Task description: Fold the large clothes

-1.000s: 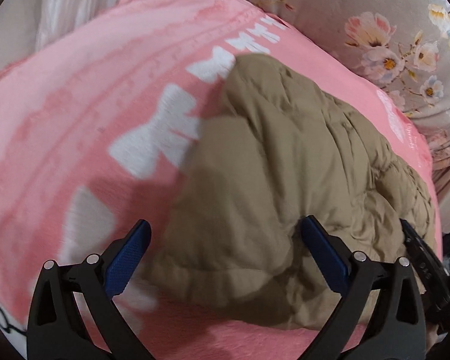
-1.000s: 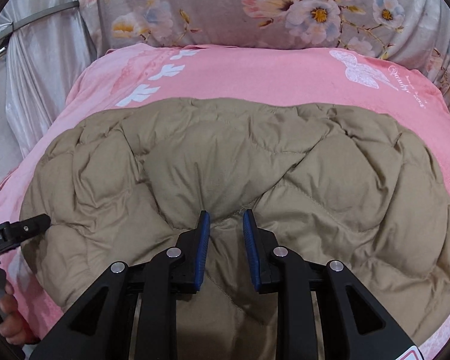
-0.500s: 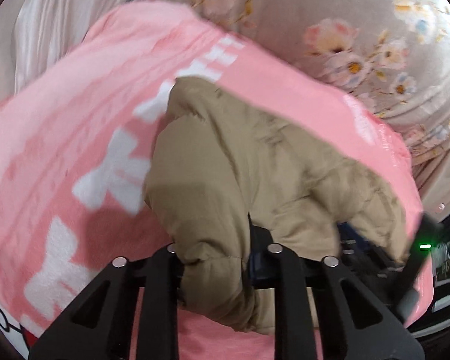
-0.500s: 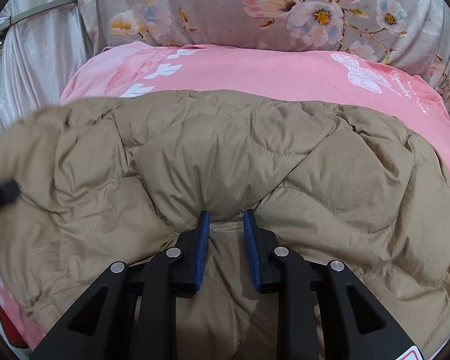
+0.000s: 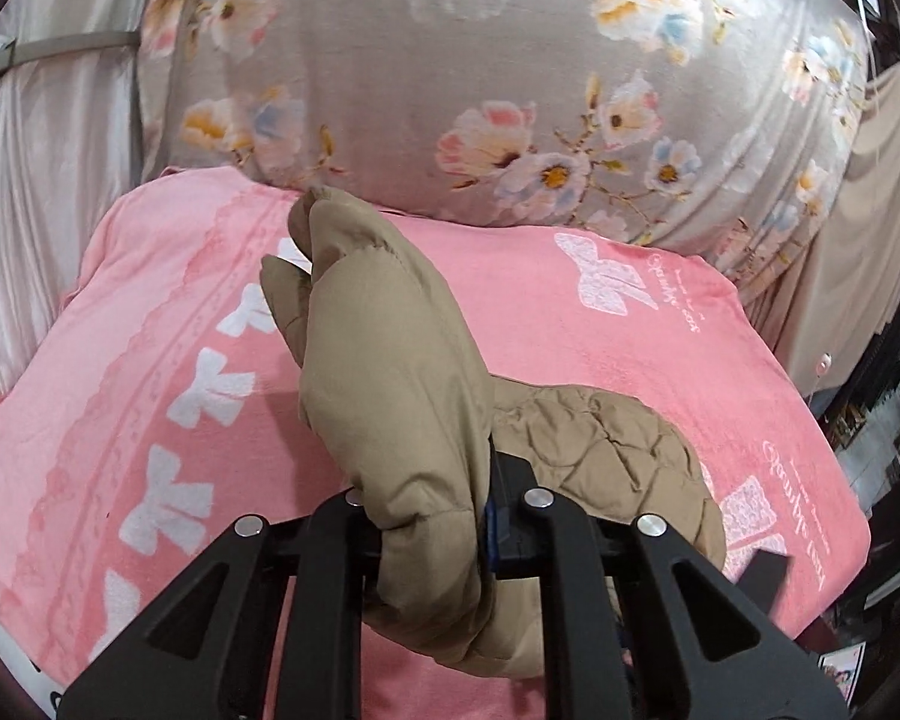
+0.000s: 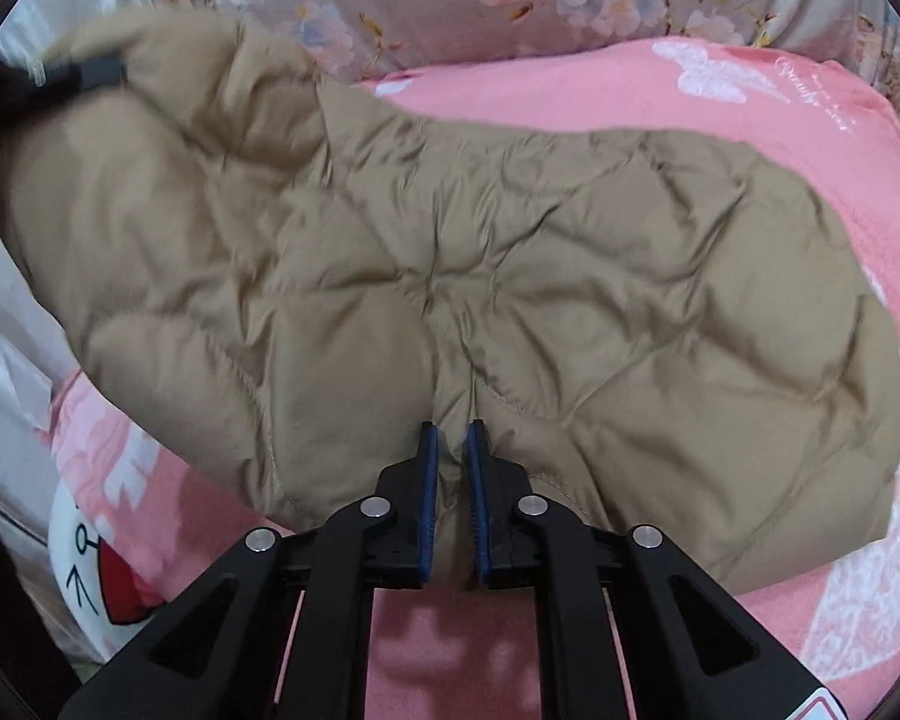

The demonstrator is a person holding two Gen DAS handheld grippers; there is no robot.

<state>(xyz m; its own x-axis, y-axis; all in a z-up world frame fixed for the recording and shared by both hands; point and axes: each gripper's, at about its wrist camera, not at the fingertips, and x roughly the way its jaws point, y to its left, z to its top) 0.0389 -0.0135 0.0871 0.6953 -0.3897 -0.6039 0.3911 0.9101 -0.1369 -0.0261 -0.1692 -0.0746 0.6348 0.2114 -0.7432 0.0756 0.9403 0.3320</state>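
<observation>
Black tongs, blue pads

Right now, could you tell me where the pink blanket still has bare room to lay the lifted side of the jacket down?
The pink blanket lies bare between the tan quilted jacket and the floral bedding, and along its bow-printed edge. Near the tongs it is crowded: both the left tongs and the right tongs are closing on jacket fabric.

Left gripper: bottom centre of the left wrist frame, black arms angled downward, jaws closing, pads clamped on a fold of tan quilted jacket.
Right gripper: bottom centre of the right wrist frame, tilted downward, blue pads closing, jacket hem pinched between them.
</observation>
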